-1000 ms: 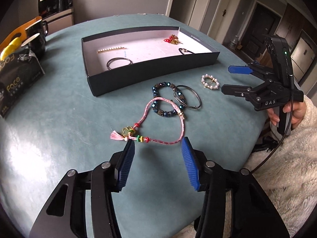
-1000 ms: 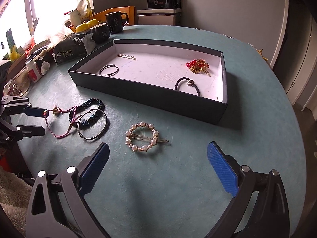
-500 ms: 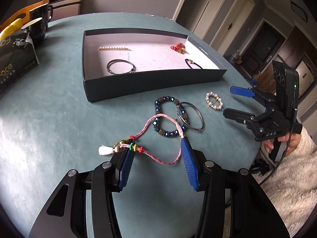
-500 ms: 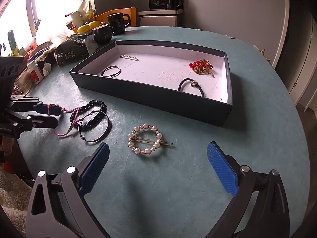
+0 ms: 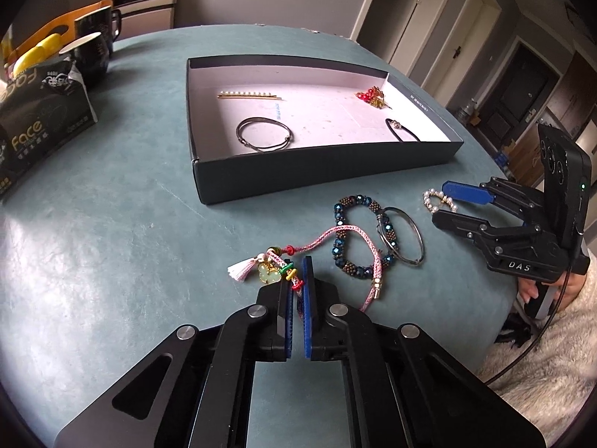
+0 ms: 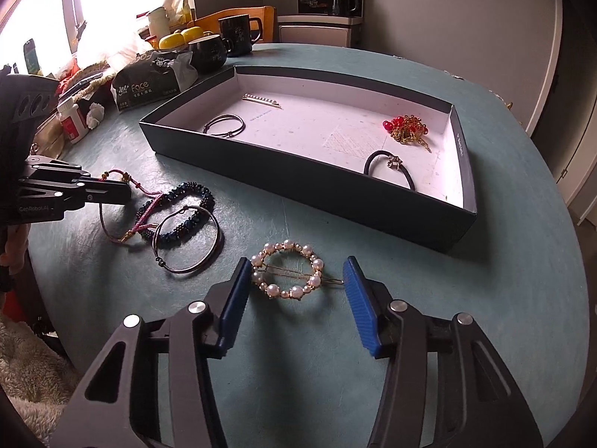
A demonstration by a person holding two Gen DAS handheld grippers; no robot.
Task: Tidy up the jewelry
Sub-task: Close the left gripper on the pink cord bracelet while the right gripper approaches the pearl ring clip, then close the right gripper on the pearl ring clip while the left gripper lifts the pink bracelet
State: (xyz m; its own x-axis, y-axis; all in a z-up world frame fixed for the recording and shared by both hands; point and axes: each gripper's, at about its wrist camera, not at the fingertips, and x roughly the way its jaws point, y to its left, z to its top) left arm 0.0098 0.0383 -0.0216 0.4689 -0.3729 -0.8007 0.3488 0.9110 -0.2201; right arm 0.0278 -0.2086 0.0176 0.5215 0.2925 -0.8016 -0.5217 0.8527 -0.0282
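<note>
My left gripper point(image 5: 297, 266) is shut on the pink braided cord bracelet point(image 5: 337, 232) near its tassel and charm, on the teal table. A blue beaded bracelet point(image 5: 345, 239) and a thin metal bangle point(image 5: 412, 224) lie beside it. My right gripper point(image 6: 294, 280) is open, its fingers on either side of the pearl ring hair clip point(image 6: 287, 274) on the table. The dark box point(image 5: 321, 177) behind holds a pearl bar clip point(image 5: 248, 94), a dark bangle point(image 5: 263, 134), a red bead piece point(image 5: 371, 97) and a black hair tie point(image 5: 403, 130).
A black tissue pack point(image 5: 33, 119) and dark mugs point(image 5: 89, 54) stand at the table's far left. In the right wrist view, bottles and clutter point(image 6: 74, 119) sit by the window. The table edge point(image 5: 496, 298) lies close on the right.
My left gripper has closed on the pink cord bracelet. My right gripper has moved forward and narrowed around the pearl hair clip.
</note>
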